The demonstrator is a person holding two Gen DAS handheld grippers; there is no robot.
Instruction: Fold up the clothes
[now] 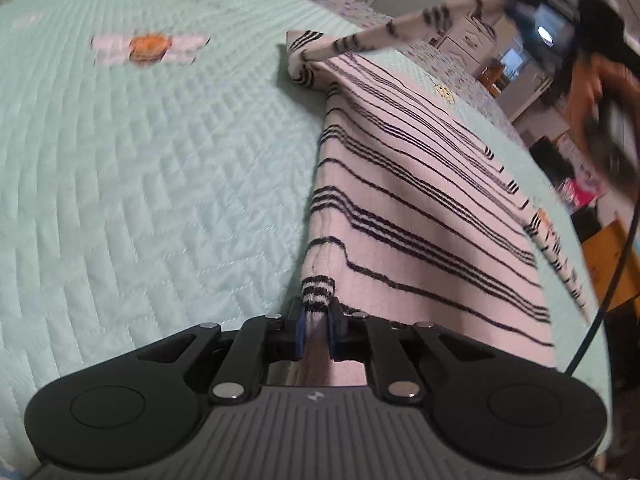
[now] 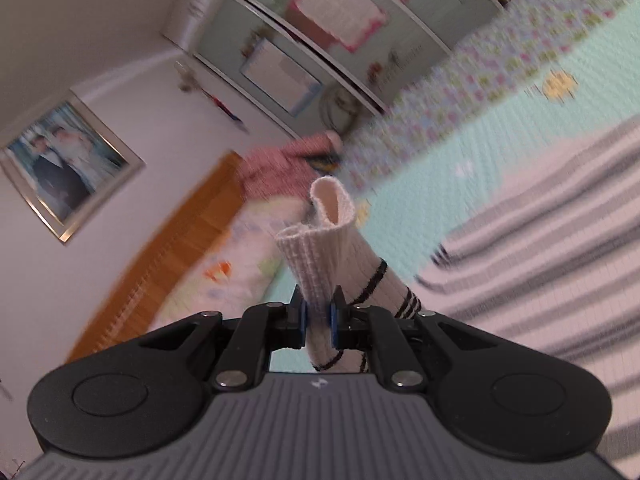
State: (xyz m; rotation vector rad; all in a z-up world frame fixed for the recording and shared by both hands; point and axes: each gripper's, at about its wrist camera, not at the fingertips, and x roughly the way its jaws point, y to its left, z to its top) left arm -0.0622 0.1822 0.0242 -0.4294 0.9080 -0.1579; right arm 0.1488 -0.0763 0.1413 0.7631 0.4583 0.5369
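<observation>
The white black-striped sweater [image 1: 420, 208] lay stretched ahead of the left gripper [image 1: 316, 320], whose jaws pinched its hem; the right gripper [image 2: 319, 312] pinched a ribbed cuff [image 2: 324, 248].

My left claw [image 1: 315, 322] is black with blue pads [image 1: 299, 334]. The sweater [image 1: 420, 208] it grips is pale pink-white with thin black stripes, singly and in threes. The bedspread [image 1: 140, 184] is mint green, quilted in zigzags, with white, orange-centred flowers [image 1: 148, 48]. My right claw [image 2: 319, 314] pinches a ribbed cream cuff [image 2: 320, 256].
</observation>
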